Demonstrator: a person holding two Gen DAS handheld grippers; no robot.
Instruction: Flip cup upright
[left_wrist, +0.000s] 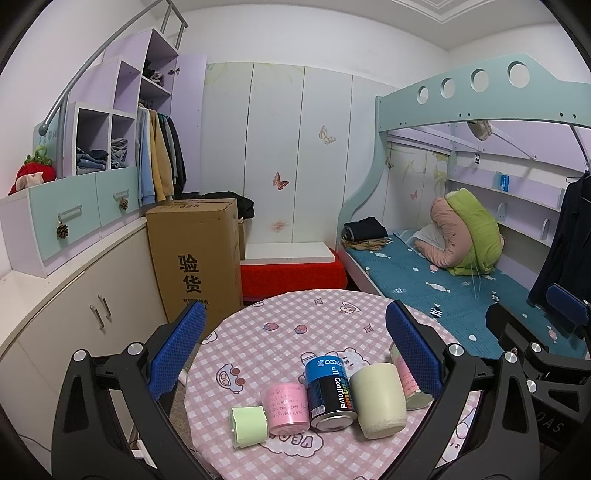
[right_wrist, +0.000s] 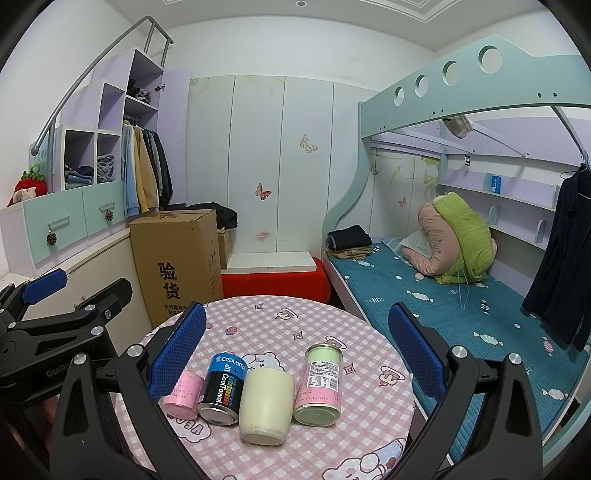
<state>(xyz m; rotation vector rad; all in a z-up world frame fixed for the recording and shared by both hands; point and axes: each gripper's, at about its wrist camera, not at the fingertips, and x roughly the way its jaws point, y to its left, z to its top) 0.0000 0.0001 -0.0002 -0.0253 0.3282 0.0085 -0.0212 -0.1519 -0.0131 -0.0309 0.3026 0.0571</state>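
A cream cup (left_wrist: 378, 398) stands upside down, base up, on the round table with the pink checked cloth (left_wrist: 280, 332); it also shows in the right wrist view (right_wrist: 266, 404). My left gripper (left_wrist: 295, 354) is open and empty, held above the table behind the row of items. My right gripper (right_wrist: 297, 349) is open and empty, also above the table, with the cup low between its blue pads (right_wrist: 179, 350). Neither gripper touches the cup.
Beside the cup lie a blue and black CoolTowel can (right_wrist: 221, 389), a pink roll (right_wrist: 183, 393), a pink and green can (right_wrist: 319, 384) and a green roll (left_wrist: 249, 424). A cardboard box (right_wrist: 177, 258) stands left of the table, a bunk bed (right_wrist: 443, 288) to the right.
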